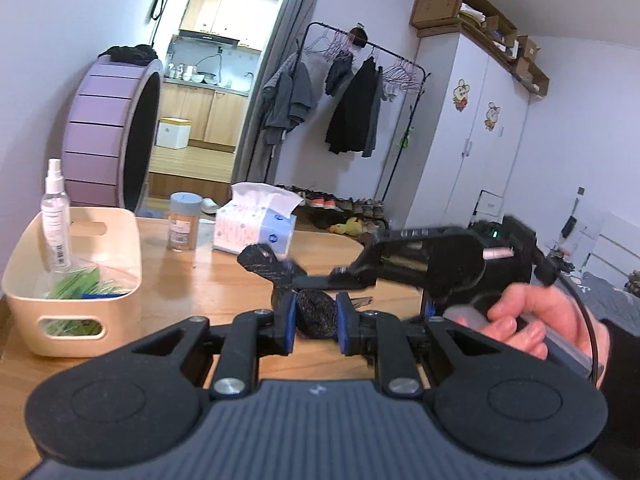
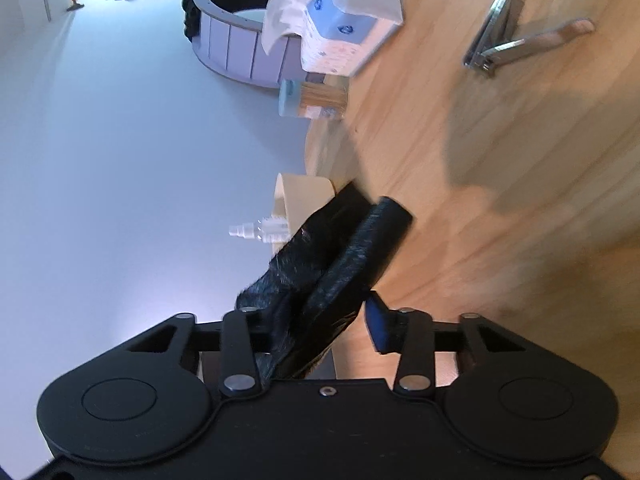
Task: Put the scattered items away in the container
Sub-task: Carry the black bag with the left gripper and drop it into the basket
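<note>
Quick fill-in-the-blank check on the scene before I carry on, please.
1. The spray bottle stands inside the beige ___.
2. The left gripper is ___ on the black fuzzy item.
3. The toothpick jar beside the tissue pack has a ___ lid.
4. The nail clipper lies on the wooden ___.
Missing words: container; shut; blue; table.

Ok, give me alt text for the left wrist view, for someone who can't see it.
The left gripper pinches a fuzzy black object between its blue pads above a wooden table, with the right gripper reaching in beside it. To the left, a cream plastic bin holds a clear spray bottle and green packets.
</note>
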Available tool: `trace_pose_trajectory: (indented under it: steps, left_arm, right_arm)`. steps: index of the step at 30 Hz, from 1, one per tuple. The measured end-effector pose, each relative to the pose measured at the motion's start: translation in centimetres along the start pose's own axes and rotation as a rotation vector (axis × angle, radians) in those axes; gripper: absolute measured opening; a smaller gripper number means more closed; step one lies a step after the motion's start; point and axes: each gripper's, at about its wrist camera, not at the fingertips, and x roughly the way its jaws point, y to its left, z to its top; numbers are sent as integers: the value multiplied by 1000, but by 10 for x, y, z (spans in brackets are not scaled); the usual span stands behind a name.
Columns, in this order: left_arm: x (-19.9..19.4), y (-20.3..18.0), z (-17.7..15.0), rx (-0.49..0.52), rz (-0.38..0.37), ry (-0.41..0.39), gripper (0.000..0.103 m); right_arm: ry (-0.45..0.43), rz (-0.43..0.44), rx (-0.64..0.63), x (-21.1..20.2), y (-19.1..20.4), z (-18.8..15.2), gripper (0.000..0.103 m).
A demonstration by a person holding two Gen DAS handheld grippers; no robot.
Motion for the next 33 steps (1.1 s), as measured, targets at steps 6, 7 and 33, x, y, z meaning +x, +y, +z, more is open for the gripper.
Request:
trace_pose_trajectory:
  steps: [6,7,33]
  left_arm:
    - [-14,-8,2,77,114,-8,19]
    - [-16,-7,4,88,138,-10,19]
    - [12,96,39,152,429,199,20]
  right_arm:
    - [6,-6,-183,17,45,0,30]
    - [16,-10,-219,21,54,0,29]
    - [184,-135,-441,195,111,12,30]
